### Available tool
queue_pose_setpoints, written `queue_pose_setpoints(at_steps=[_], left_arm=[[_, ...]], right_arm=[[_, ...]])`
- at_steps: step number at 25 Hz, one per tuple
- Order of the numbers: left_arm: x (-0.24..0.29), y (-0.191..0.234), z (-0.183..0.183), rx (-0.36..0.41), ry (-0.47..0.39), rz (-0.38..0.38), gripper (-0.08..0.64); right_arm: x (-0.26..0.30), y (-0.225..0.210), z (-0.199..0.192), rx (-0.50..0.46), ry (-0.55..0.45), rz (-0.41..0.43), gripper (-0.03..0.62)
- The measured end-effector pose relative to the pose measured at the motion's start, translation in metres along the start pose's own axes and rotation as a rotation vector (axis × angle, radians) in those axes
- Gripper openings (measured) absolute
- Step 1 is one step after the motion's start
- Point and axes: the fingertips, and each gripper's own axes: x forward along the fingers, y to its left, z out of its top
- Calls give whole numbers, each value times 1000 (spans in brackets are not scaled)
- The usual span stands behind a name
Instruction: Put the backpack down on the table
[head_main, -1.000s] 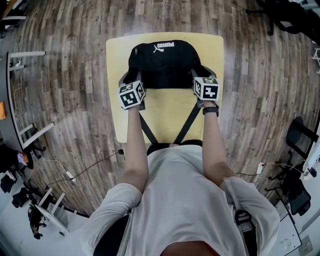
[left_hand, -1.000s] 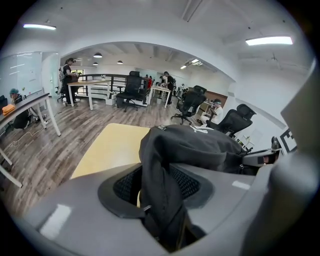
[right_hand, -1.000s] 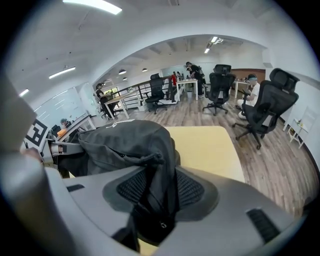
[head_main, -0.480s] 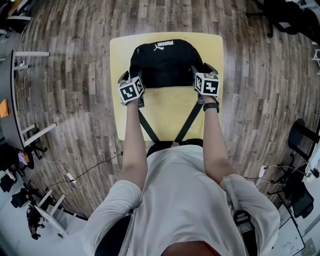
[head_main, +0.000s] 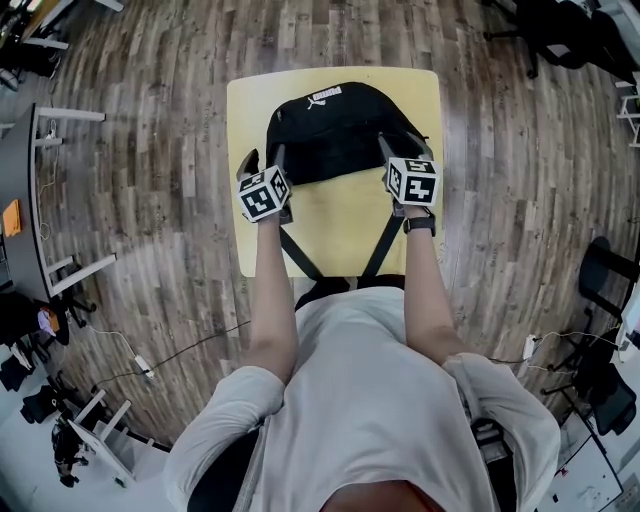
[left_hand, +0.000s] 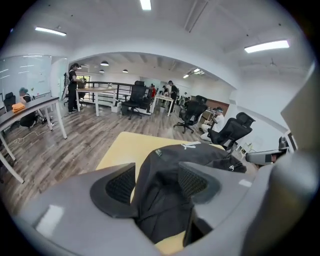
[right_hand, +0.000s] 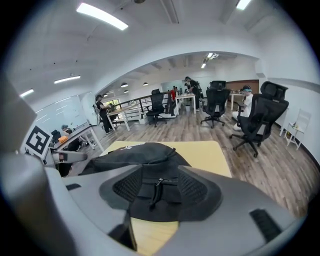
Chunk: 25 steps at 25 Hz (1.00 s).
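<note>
The black backpack (head_main: 335, 125) lies flat on the yellow table (head_main: 335, 215), its logo toward the far edge. Two shoulder straps (head_main: 297, 258) hang over the near edge. My left gripper (head_main: 262, 160) hovers at the pack's near left corner. Its jaws are opening, and the pads stand clear of the fabric. In the left gripper view the backpack (left_hand: 185, 155) shows beyond the wide left gripper (left_hand: 157, 182). My right gripper (head_main: 402, 150) is at the near right corner, open. The right gripper (right_hand: 159, 187) frames the backpack (right_hand: 140, 152) and a zipper pull (right_hand: 156, 191) without touching.
Wood floor surrounds the small table (right_hand: 205, 150). Black office chairs (right_hand: 257, 120) stand to the right and beyond. A dark desk (head_main: 20, 200) and a floor cable (head_main: 170, 340) are at the left. People sit and stand far off in the room.
Both grippers let go of the backpack, opened wide, and drew back and up toward me. The backpack stays on the table.
</note>
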Motion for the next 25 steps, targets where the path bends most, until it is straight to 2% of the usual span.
queue_pose_setpoints(at_steps=[9, 14, 17, 25], left_arm=[[-65, -39, 56, 49, -180, -122, 267], [-102, -73, 82, 116, -272, -197, 267], [-127, -86, 97, 160, -323, -241, 262], [-193, -100, 142, 255, -491, -260, 190]], right_arm=[[-52, 53, 46, -77, -163, 40, 212], [-88, 78, 84, -113, -285, 48, 210], [-112, 92, 106, -143, -356, 47, 187], [-182, 113, 157, -220, -531, 10, 128]])
